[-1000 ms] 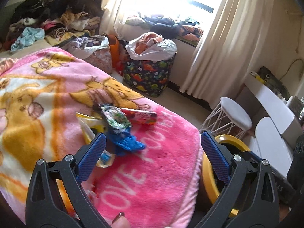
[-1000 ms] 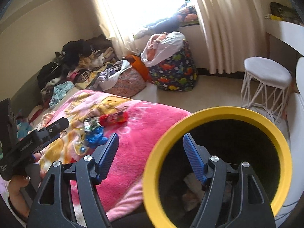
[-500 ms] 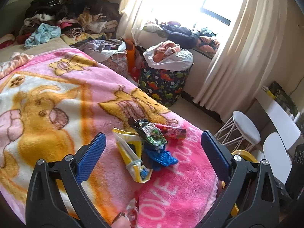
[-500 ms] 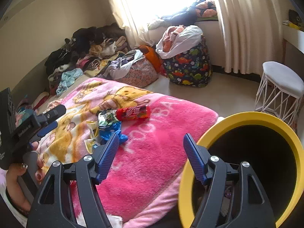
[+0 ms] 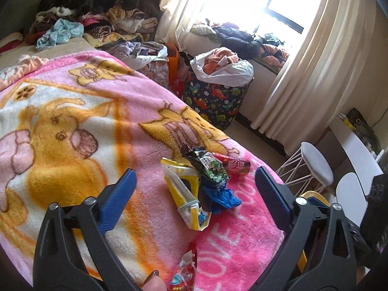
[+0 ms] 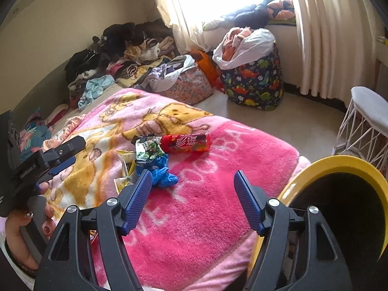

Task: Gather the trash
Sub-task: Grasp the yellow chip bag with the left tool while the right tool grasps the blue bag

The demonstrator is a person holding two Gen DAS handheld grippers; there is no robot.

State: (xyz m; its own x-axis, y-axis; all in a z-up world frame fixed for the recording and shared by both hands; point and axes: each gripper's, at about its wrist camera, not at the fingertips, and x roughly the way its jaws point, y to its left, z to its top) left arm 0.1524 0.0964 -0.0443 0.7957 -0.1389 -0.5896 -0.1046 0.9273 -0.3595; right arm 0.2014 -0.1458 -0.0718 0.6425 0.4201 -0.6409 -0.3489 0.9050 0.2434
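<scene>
A small pile of trash lies on the pink blanket (image 5: 72, 121): a yellow wrapper (image 5: 186, 194), a dark green snack bag (image 5: 208, 167), a red candy tube (image 5: 234, 166) and a crumpled blue piece (image 5: 222, 197). The pile also shows in the right wrist view, with the red tube (image 6: 186, 143), green bag (image 6: 148, 149) and blue piece (image 6: 161, 173). A red wrapper (image 5: 184, 270) lies near the blanket's edge. My left gripper (image 5: 195, 189) is open over the pile. My right gripper (image 6: 192, 184) is open and empty above the blanket. A yellow-rimmed bin (image 6: 339, 194) stands at the right.
A dinosaur-print laundry basket (image 6: 252, 84) and a floral bag (image 6: 186, 84) stand on the floor by the curtain. Clothes are heaped at the far wall (image 5: 97, 12). A white wire stool (image 6: 366, 121) stands beside the bin.
Both grippers have pulled back and swung left over the bed. The trash pile now sits between the left fingers. The bin has slid to the right edge of the right wrist view.
</scene>
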